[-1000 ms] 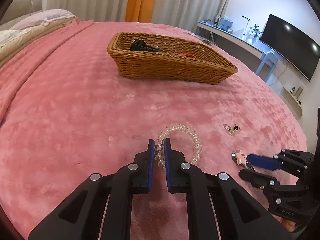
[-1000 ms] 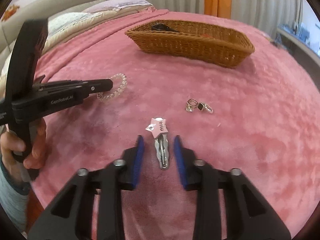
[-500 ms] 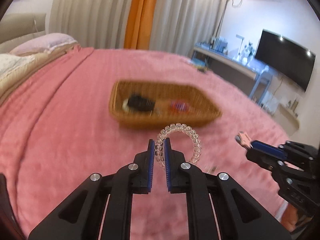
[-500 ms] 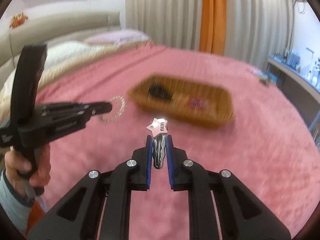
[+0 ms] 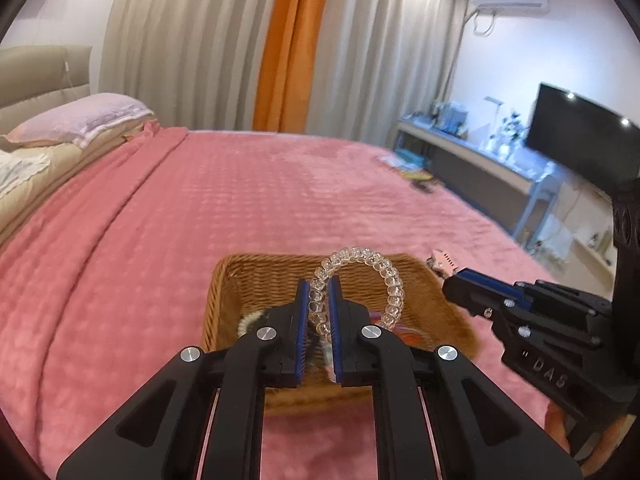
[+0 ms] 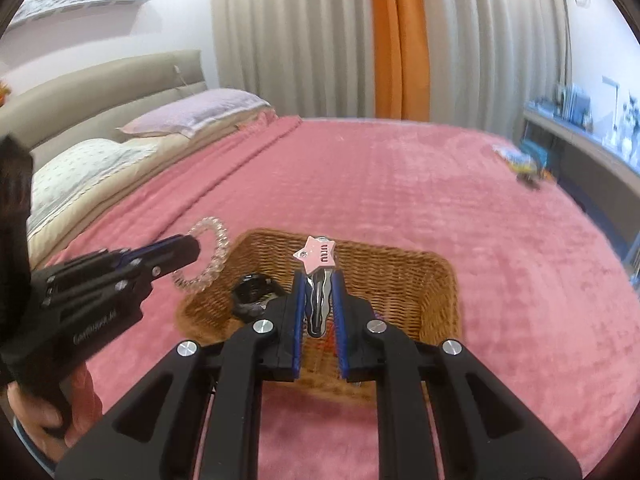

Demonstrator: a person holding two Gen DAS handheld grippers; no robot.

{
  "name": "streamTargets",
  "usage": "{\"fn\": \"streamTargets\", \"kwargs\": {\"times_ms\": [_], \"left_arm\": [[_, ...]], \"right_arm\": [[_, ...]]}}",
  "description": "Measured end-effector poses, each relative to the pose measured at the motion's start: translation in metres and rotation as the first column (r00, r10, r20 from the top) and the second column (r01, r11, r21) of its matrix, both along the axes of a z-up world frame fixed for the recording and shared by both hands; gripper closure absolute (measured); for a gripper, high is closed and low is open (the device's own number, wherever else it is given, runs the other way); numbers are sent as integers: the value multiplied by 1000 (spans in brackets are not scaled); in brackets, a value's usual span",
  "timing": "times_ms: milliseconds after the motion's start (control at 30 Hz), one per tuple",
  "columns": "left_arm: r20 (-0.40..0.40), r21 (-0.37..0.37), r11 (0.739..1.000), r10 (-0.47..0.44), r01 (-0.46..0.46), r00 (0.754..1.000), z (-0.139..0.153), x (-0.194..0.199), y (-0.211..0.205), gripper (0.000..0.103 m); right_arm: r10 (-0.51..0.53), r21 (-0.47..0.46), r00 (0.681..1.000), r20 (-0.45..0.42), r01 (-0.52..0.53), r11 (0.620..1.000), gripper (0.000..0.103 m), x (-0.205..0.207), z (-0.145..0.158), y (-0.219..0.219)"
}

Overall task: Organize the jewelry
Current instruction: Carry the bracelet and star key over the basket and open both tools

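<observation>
Both tongs, raised off the blanket (image 5: 200, 220), now hover over the basket (image 6: 400, 272).

Both fisheye wrist cameras looking forward along their black fingers, hovering close above the woven wicker basket (image 5: 256, 280) (image 6: 400, 276), facing the grey-and-orange curtains (image 5: 240, 48) (image 6: 360, 40), sharing basket, pink quilted bedspread (image 5: 240, 192) (image 6: 400, 184), each catching the other gripper sideways.
</observation>
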State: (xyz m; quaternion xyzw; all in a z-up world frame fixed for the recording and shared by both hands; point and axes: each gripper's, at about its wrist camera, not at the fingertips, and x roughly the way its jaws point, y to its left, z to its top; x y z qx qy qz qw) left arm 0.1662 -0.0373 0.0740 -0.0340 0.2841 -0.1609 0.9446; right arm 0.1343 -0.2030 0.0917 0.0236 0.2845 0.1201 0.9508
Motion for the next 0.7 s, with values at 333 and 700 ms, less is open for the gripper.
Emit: {"fn": "streamTargets", "kwargs": {"times_ms": [333,700], "left_arm": [[-108,27,1000,4,-1,994,-62,45,-5,95],[-81,3,1000,-17,18,997,-51,24,-3,70]], "right_arm": [[-23,53,977,-211,35,998,91,67,-71,-14],[-10,102,976,-215,33,994,88,55,-65,-24]]}}
